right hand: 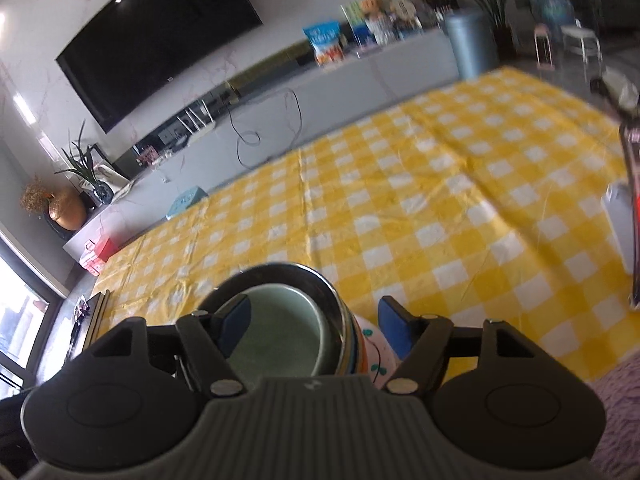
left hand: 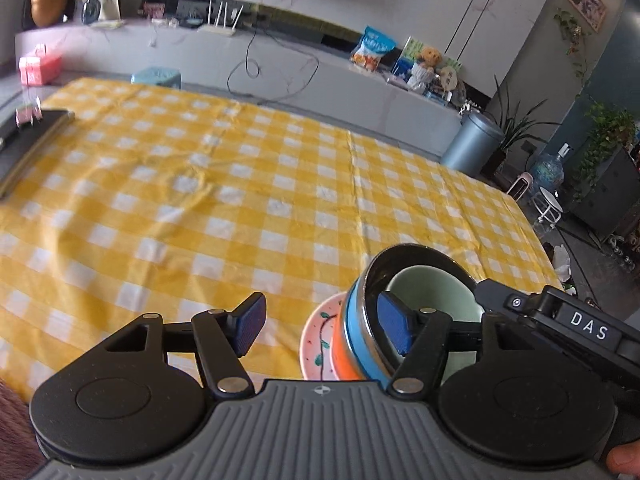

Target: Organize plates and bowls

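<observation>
A stack stands at the near edge of the yellow checked cloth (left hand: pixel 200 184): a pink patterned plate (left hand: pixel 318 336) at the bottom, an orange bowl (left hand: pixel 342 354), a blue-sided steel bowl (left hand: pixel 362 320), and a pale green bowl (left hand: pixel 436 294) nested inside. My left gripper (left hand: pixel 324 324) is open; its right fingertip (left hand: pixel 394 326) sits inside the steel bowl's rim, its left one over bare cloth. My right gripper (right hand: pixel 312 326) is open around the stack: its left fingertip (right hand: pixel 234 326) is inside the green bowl (right hand: pixel 276 328), its right one beside the pink plate (right hand: pixel 376 344). Its body shows in the left wrist view (left hand: pixel 560 320).
A dark flat device (left hand: pixel 28 136) lies at the table's far left. A white object and a red-black stand (right hand: pixel 628 216) are at the right edge in the right wrist view. Behind the table are a grey TV bench, a grey bin (left hand: pixel 470 144) and stools.
</observation>
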Action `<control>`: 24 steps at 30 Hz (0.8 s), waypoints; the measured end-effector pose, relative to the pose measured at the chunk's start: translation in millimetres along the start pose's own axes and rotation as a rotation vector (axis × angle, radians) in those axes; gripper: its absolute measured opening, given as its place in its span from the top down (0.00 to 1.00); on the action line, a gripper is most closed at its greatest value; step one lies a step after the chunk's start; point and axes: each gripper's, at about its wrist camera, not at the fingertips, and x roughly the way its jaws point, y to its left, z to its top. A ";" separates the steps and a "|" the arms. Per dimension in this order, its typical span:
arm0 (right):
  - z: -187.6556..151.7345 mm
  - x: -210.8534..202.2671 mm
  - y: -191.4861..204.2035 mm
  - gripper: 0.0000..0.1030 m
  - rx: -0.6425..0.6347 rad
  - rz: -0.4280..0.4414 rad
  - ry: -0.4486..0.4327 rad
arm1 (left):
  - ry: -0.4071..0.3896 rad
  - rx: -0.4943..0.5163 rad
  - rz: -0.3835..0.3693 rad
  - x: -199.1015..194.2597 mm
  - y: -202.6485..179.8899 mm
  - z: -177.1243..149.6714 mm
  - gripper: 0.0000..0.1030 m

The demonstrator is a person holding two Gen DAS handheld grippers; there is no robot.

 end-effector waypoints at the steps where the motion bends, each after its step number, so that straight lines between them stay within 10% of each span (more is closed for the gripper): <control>1: -1.8 -6.1 3.4 0.30 -0.021 0.000 -0.027 | -0.013 0.008 -0.001 -6.1 0.8 -0.2 0.27; 12: -34.5 -79.5 24.9 0.26 -0.220 -0.003 -0.300 | -0.282 0.213 0.071 -73.6 -12.2 -23.0 0.28; 24: -90.5 -109.2 28.1 0.26 -0.364 -0.020 -0.265 | -0.327 0.344 0.157 -95.7 -16.3 -71.7 0.26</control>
